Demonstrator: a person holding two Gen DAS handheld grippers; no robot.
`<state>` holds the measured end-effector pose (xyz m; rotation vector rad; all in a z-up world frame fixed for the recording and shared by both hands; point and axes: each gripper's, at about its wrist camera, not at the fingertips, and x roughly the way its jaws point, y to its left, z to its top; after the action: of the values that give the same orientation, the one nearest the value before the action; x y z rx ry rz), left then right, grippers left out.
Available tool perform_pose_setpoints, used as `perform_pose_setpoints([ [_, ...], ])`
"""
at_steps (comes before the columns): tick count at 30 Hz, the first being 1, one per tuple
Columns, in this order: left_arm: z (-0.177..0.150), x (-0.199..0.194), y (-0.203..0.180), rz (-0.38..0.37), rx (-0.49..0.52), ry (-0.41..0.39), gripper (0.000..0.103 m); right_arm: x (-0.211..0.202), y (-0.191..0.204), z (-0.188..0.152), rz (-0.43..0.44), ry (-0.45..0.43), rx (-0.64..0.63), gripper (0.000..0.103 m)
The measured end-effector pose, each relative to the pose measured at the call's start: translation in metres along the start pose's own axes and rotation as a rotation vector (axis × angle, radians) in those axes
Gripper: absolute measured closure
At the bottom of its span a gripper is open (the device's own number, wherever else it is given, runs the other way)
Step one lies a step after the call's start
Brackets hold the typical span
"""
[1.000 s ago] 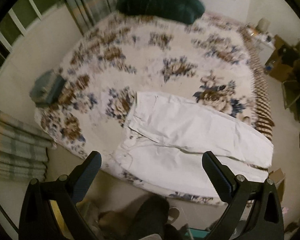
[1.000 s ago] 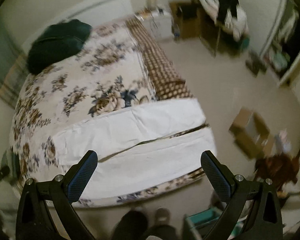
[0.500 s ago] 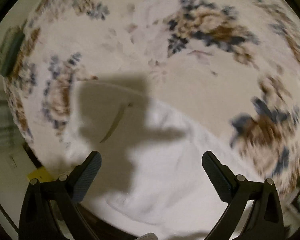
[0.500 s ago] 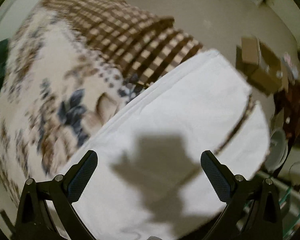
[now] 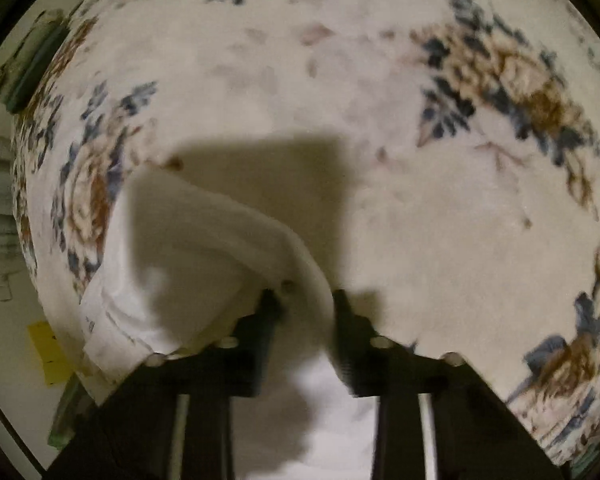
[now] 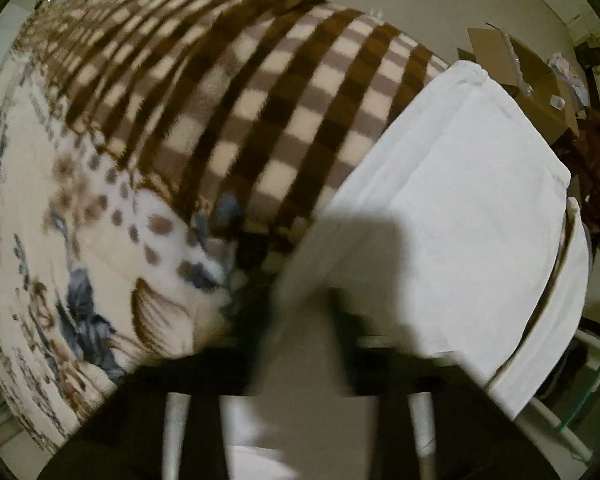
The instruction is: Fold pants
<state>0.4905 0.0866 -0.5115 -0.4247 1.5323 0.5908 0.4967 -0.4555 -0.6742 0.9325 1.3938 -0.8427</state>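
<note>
White pants lie on a floral blanket on a bed. In the left wrist view my left gripper [image 5: 305, 298] is shut on the far edge of the pants [image 5: 204, 248] near the waist, and the cloth bulges up to its left. In the right wrist view my right gripper [image 6: 298, 300] is shut on the far edge of a pant leg [image 6: 452, 216], which runs to the right to its hem at the bed's corner. The second leg [image 6: 556, 320] shows below it.
The floral blanket [image 5: 400, 120] covers the bed. A brown checked blanket [image 6: 260, 100] lies along the bed's right side. A cardboard box [image 6: 516, 64] stands on the floor beyond the hems. A folded green cloth [image 5: 28, 68] lies at the bed's left edge.
Both grippers have come down onto the pants and closed from open onto the far edge of the cloth. The cloth by the left gripper has lifted into a fold.
</note>
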Motion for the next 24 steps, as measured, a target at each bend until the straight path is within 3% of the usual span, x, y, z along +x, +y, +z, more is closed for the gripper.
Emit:
perform_pose_setpoints([
  [8, -0.074, -0.115, 0.065, -0.161, 0.051, -0.164, 0.088, -0.041, -0.026, -0.025, 0.113, -0.076, -0.081, 0.099],
  [10, -0.087, -0.125, 0.083, -0.197, 0.052, -0.193, 0.088, -0.058, -0.044, -0.037, 0.15, -0.082, -0.1, 0.099],
  [13, -0.104, -0.118, 0.104, -0.217, 0.067, -0.215, 0.089, -0.096, -0.082, -0.068, 0.184, -0.082, -0.128, 0.099],
  [14, -0.114, -0.12, 0.112, -0.215, 0.074, -0.215, 0.089, -0.113, -0.113, -0.074, 0.192, -0.079, -0.135, 0.099],
  [15, -0.124, -0.117, 0.12, -0.213, 0.079, -0.211, 0.096, -0.12, -0.131, -0.084, 0.193, -0.078, -0.144, 0.099],
  [17, -0.152, -0.112, 0.147, -0.2, 0.08, -0.19, 0.098, -0.129, -0.164, -0.105, 0.185, -0.068, -0.157, 0.099],
  [24, -0.218, -0.021, 0.204, -0.073, 0.073, -0.046, 0.098, -0.088, -0.272, -0.173, 0.08, 0.014, -0.189, 0.099],
])
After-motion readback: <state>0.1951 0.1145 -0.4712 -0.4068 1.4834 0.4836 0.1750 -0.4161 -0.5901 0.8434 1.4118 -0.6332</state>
